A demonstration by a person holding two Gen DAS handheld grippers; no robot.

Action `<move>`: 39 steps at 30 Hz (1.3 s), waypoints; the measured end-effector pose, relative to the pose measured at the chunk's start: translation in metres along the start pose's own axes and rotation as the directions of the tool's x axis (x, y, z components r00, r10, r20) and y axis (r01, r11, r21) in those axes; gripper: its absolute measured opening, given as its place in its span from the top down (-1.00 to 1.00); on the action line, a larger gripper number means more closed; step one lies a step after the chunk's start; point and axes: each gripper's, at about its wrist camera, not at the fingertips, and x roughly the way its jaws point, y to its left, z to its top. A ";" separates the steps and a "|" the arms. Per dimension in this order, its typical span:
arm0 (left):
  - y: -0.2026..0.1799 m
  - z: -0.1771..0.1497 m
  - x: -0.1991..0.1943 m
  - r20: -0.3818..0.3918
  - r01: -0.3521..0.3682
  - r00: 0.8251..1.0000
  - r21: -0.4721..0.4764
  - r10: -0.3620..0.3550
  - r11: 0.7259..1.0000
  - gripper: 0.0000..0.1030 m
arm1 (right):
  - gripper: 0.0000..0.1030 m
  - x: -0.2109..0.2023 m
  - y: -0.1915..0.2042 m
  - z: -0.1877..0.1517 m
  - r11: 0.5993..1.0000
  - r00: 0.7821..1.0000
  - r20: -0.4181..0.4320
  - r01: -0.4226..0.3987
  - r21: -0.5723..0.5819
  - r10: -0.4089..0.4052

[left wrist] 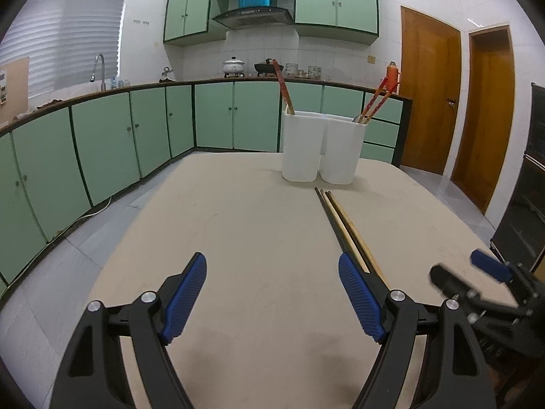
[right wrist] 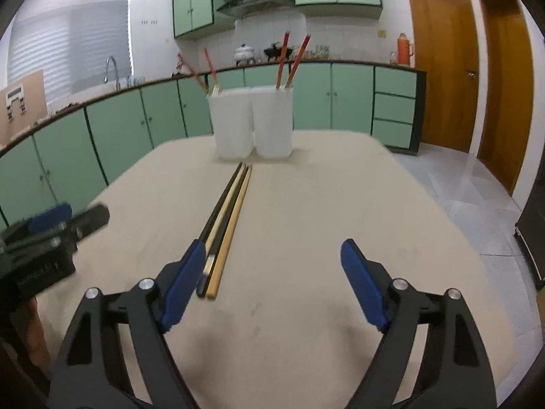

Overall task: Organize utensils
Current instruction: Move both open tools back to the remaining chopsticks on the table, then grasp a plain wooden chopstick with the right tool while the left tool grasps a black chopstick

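Wooden chopsticks (right wrist: pixel 226 225) lay loose beside right gripper (right wrist: pixel 272 269) | red chopsticks (right wrist: pixel 281 59) already in holder (right wrist: pixel 252 122) ahead | left gripper (left wrist: pixel 272 279) and right jaws spread, empty

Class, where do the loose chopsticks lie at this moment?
The loose chopsticks lie flat on the table, between the two open grippers, pointing at the white holder in both wrist views.

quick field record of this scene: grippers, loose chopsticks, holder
left hand-held gripper: open, empty
right hand-held gripper: open, empty
loose chopsticks: one black, two wooden, side by side on the table, pointing at the holder
white utensil holder: two compartments, upright, red chopsticks standing in both
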 end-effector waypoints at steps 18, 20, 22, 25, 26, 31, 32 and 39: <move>0.009 -0.003 0.001 0.006 0.013 1.000 -0.022 -0.013 1.000 -0.52 | 0.15 0.023 0.031 -0.010 0.996 0.991 -0.131 -0.018 -0.093 0.006; 0.010 -0.003 0.001 0.006 0.014 1.000 -0.026 -0.014 1.000 -0.52 | 0.16 0.023 0.032 -0.009 0.995 0.991 -0.135 -0.009 -0.094 -0.004; 0.012 -0.004 0.001 0.004 0.015 1.000 -0.032 -0.015 0.999 -0.52 | 0.18 0.024 0.030 -0.008 0.996 0.990 -0.138 -0.006 -0.088 -0.006; 0.014 -0.004 0.001 0.004 0.013 1.000 -0.037 -0.012 0.999 -0.52 | 0.24 0.025 0.024 -0.007 0.998 0.989 -0.144 0.004 -0.066 -0.013; 0.015 -0.004 0.001 0.003 0.012 1.000 -0.039 -0.012 0.999 -0.52 | 0.24 0.025 0.022 -0.006 0.998 0.989 -0.146 0.007 -0.060 -0.016; 0.016 -0.004 0.001 0.003 0.013 1.000 -0.043 -0.013 0.999 -0.52 | 0.24 0.025 0.011 -0.006 0.998 0.988 -0.148 0.037 -0.044 -0.043; 0.016 -0.004 0.002 0.002 0.014 1.000 -0.043 -0.014 0.999 -0.52 | 0.21 0.024 0.011 -0.006 0.998 0.988 -0.149 0.031 -0.047 -0.038; 0.015 -0.004 0.003 -0.002 0.015 1.000 -0.033 -0.015 0.999 -0.52 | 0.44 0.025 0.022 -0.008 0.995 0.989 -0.145 -0.010 -0.099 -0.005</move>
